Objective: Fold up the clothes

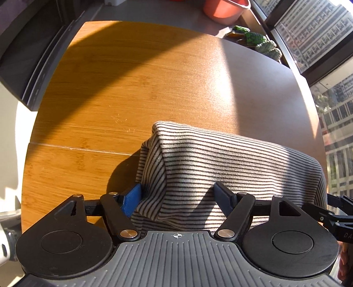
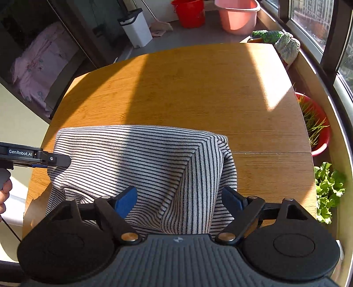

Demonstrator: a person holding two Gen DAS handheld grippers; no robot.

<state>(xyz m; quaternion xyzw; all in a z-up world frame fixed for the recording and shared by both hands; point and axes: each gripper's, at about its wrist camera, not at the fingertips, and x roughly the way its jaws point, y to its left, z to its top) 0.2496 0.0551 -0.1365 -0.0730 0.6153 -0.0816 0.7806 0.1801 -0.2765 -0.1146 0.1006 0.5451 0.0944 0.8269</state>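
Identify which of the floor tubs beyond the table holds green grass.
The red basin beside the table's right edge holds grass. The pink tub and red bucket beyond the far edge show none.
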